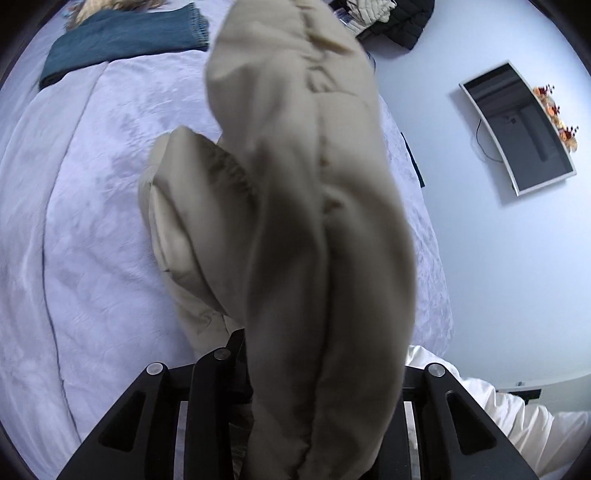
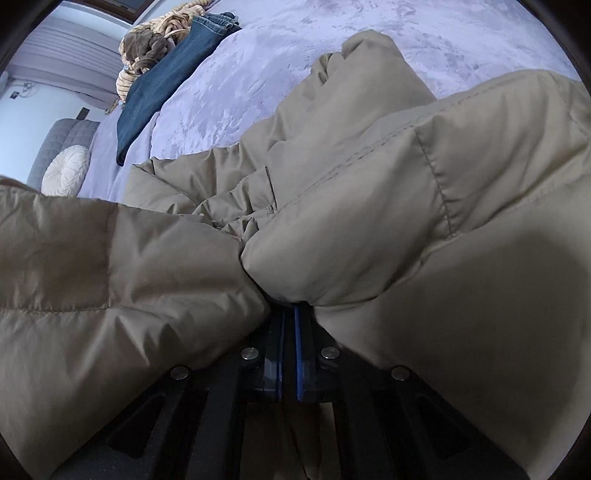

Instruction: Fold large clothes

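Note:
A large beige puffer jacket (image 1: 306,206) hangs up out of my left gripper (image 1: 295,376), which is shut on a thick bunch of it; the fingertips are hidden by the cloth. A cuffed sleeve (image 1: 192,206) droops to the left over the lilac bed cover (image 1: 92,206). In the right wrist view the same jacket (image 2: 332,206) fills the frame. My right gripper (image 2: 290,314) is shut on a fold of it, the blue-edged fingers (image 2: 298,354) pressed together under the cloth. The rest of the jacket lies on the bed (image 2: 295,62).
Folded blue jeans (image 1: 125,40) lie at the far side of the bed, also in the right wrist view (image 2: 166,81), next to a brown striped blanket (image 2: 155,48). Dark and cream clothes (image 1: 388,18) are piled further back. A wall TV (image 1: 517,129), a round white cushion (image 2: 66,173).

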`<move>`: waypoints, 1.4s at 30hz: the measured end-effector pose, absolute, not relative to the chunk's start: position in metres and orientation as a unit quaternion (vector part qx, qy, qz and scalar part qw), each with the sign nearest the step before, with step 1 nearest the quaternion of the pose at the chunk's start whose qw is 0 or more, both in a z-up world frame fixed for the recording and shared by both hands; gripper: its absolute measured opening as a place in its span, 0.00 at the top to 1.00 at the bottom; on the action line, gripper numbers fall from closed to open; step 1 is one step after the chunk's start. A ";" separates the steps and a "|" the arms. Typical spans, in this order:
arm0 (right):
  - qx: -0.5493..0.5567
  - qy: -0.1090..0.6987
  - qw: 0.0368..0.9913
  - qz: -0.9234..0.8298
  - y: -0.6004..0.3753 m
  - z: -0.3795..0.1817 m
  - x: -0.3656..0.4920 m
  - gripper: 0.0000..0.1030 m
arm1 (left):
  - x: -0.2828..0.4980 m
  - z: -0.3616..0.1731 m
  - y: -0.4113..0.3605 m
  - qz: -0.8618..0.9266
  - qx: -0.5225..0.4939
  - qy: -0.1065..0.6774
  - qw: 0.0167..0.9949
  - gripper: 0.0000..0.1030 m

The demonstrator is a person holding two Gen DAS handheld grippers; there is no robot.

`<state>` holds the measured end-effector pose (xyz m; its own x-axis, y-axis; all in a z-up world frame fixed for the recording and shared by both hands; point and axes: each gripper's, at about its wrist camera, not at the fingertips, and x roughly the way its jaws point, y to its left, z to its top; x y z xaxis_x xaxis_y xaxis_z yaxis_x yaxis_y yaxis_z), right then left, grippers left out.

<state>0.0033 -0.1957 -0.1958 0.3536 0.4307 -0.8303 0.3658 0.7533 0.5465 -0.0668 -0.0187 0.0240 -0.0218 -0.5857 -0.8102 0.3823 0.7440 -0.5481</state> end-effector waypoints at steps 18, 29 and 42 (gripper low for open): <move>0.497 0.480 0.720 -0.063 -0.320 -0.157 -0.219 0.93 | -0.088 -0.041 -0.213 -0.506 -0.092 0.647 0.563 0.31; 0.527 0.415 0.741 0.002 -0.301 -0.090 -0.275 0.16 | -0.118 -0.047 -0.191 -0.484 0.007 0.594 0.643 0.31; 0.372 0.486 0.785 -0.097 -0.292 -0.097 -0.214 0.88 | -0.041 -0.023 -0.062 -0.313 0.026 0.490 0.813 0.31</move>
